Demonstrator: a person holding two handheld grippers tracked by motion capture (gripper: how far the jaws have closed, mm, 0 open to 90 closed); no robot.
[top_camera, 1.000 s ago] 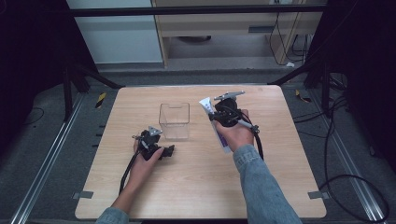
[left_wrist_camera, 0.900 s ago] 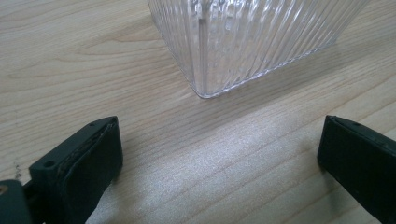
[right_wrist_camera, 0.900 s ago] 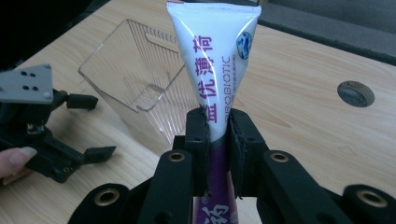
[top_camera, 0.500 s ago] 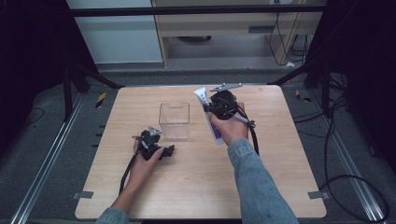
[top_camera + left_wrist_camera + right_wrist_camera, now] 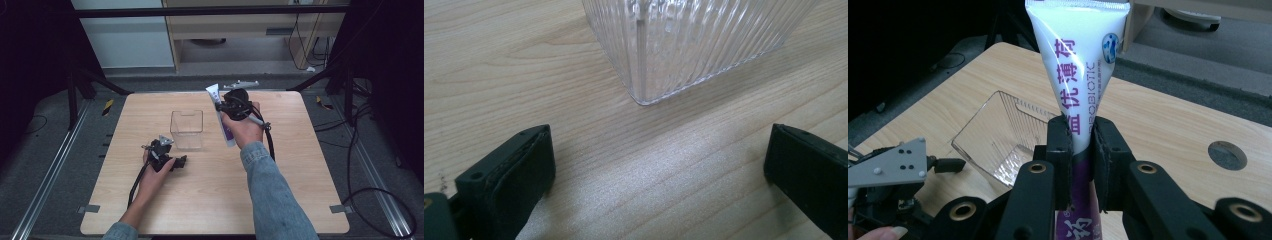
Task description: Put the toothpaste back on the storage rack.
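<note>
While my right gripper [image 5: 1082, 145] is pinching the tube [image 5: 1079, 60], I am holding it upright above the table [image 5: 300, 165].
My left gripper [image 5: 161, 156] is resting spread wide beside the clear box [image 5: 187, 129].

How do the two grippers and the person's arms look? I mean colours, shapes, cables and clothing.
Both grippers are black. The left gripper has a grey three-cornered plate on top and a black cable trailing back along the forearm. The right gripper carries a similar grey plate, and its black cable loops beside the wrist. Its jaws are flat, dark pads. The sleeves are blue denim.
</note>
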